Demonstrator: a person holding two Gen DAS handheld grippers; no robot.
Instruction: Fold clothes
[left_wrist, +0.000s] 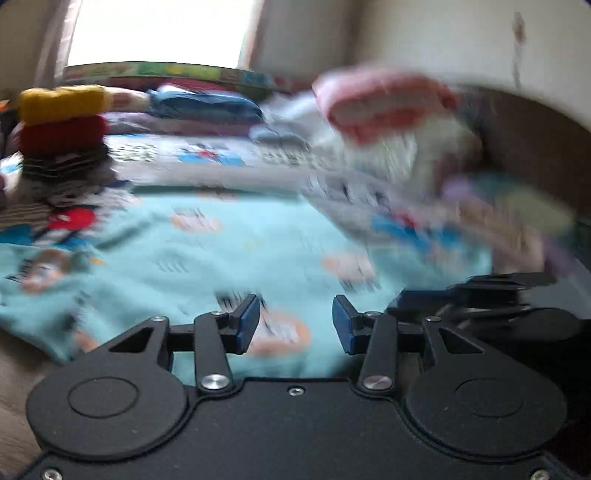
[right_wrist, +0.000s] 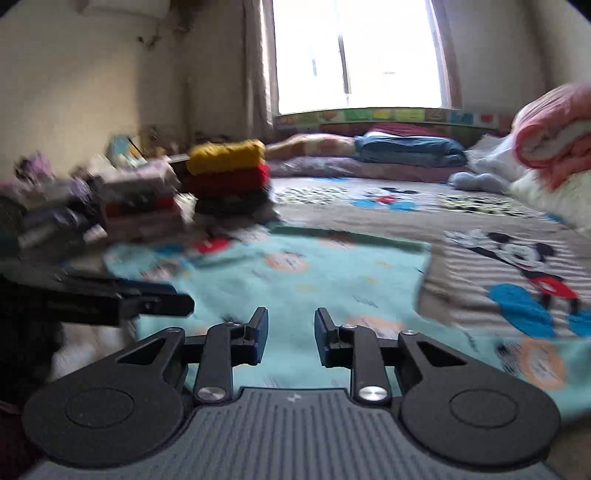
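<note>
My left gripper (left_wrist: 295, 325) and right gripper (right_wrist: 291, 338) hover parted and empty over the turquoise garment (right_wrist: 303, 273) lying flat, unfolded, on the bed (right_wrist: 498, 206), folded stacks (right_wrist: 229, 177) already finished beyond it.

Bright window (right_wrist: 354, 55), cartoon-mouse bedsheet (right_wrist: 509, 258), bare wall (right_wrist: 74, 92)

A bed (right_wrist: 369, 206) is seen, covered by a cartoon-mouse sheet (right_wrist: 517, 258). A turquoise cloth (right_wrist: 314, 280) is spread flat on it. A stack of folded clothes (right_wrist: 229, 177), yellow over red over dark, is set at the cloth's far left corner. Pillows (right_wrist: 406, 151) are lined up under the window; pink bedding (right_wrist: 554, 129) is heaped at right.
</note>
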